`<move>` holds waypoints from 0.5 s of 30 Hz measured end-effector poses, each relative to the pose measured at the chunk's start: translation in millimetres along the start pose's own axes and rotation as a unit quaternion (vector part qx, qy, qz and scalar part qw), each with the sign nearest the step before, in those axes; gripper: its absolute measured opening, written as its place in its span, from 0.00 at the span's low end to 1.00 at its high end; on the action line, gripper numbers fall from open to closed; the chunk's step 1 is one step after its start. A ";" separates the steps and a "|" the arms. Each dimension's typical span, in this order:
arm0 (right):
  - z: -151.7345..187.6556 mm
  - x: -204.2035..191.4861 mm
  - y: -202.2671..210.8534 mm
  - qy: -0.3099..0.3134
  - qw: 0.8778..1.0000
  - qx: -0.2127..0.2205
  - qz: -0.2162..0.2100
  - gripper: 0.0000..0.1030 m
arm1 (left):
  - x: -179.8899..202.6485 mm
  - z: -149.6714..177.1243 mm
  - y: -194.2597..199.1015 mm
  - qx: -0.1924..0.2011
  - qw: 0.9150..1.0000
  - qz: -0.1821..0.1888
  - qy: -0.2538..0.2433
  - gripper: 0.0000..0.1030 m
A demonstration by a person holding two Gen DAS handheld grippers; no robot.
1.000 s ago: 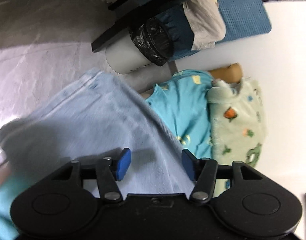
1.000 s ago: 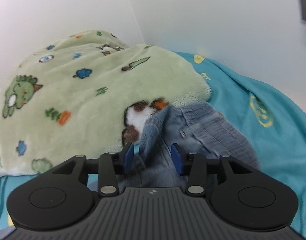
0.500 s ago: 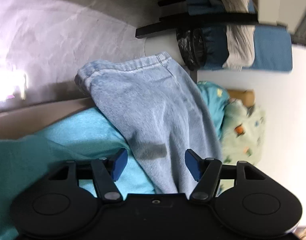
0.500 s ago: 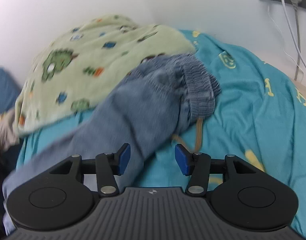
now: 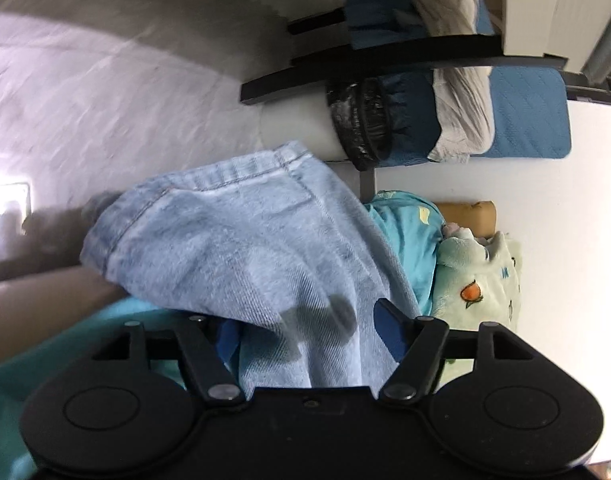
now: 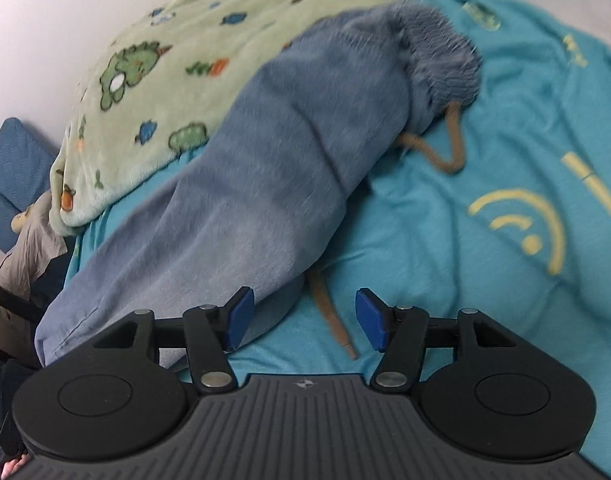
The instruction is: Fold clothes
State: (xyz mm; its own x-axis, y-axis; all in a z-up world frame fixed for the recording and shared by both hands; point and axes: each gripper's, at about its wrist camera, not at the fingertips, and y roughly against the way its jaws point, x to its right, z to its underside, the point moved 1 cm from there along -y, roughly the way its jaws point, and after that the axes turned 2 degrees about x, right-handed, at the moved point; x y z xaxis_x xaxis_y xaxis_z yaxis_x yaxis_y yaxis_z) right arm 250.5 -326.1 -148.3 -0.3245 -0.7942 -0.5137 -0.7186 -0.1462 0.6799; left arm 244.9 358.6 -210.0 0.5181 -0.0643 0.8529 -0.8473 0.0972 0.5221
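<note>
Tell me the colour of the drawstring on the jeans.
Tan-brown; the drawstring shows best in the right wrist view, trailing from the jeans waistband.

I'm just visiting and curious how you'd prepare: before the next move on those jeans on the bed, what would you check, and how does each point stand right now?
1. Right gripper free to grab: ok, jaws open, nothing between them.
2. Left gripper free: cannot tell; jaws apart, denim draped over the left finger.
3. Jeans lying on the teal sheet: ok, stretched out lengthwise.
4. Jeans flat for a fold: not ok, elastic waistband is bunched and rests against the green dinosaur blanket.
5. Brown drawstring tucked away: not ok, it trails loose between the right fingers.
6. Leg hem squared up: cannot tell, picture blurred.
</note>
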 end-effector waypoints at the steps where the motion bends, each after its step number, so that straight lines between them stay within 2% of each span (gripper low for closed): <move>1: 0.9 -0.6 -2.7 -0.004 1.000 -0.005 -0.004 0.58 | -0.9 -1.9 -3.2 0.002 1.000 -0.001 -0.004 0.58; 2: 1.8 -1.2 -5.2 -0.009 1.000 -0.009 -0.008 0.58 | -2.6 -4.2 -6.1 0.002 1.000 -0.006 -0.006 0.54; 3: 1.9 -1.8 -5.9 -0.015 1.000 -0.011 -0.013 0.58 | -4.3 -6.6 -9.0 0.003 1.000 -0.011 -0.008 0.37; 4: 1.8 -2.3 -6.6 -0.021 1.000 -0.013 -0.019 0.58 | -6.0 -9.2 -12.4 0.000 1.000 -0.016 -0.010 0.24; 7: -0.6 -5.3 -3.3 -0.025 0.999 -0.010 -0.027 0.58 | 0.9 -10.4 -16.1 -0.001 0.999 -0.022 -0.048 0.15; 9: -2.9 -5.8 -1.3 -0.027 0.999 -0.006 -0.028 0.58 | 17.9 -5.8 -11.9 0.012 0.994 -0.031 -0.101 0.12; 12: -6.3 -3.3 2.3 -0.030 0.999 0.002 -0.025 0.58 | 58.1 3.8 -1.1 0.043 0.980 -0.041 -0.188 0.11; 14: -8.7 -0.3 7.6 -0.034 0.999 0.011 -0.023 0.58 | 95.4 16.8 10.6 0.068 0.962 -0.038 -0.260 0.11; 15: -10.8 0.8 10.4 -0.036 0.999 0.015 -0.024 0.58 | 115.7 26.4 16.3 0.079 0.950 -0.038 -0.300 0.11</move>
State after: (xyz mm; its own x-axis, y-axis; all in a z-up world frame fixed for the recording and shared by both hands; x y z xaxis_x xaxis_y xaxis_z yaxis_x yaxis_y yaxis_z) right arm 249.4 -334.7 -136.0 -0.3312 -0.7422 -0.5826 -0.7520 -0.1654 0.6381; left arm 287.9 326.5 -102.9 0.4600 -0.6237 0.6319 -0.8413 -0.0786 0.5348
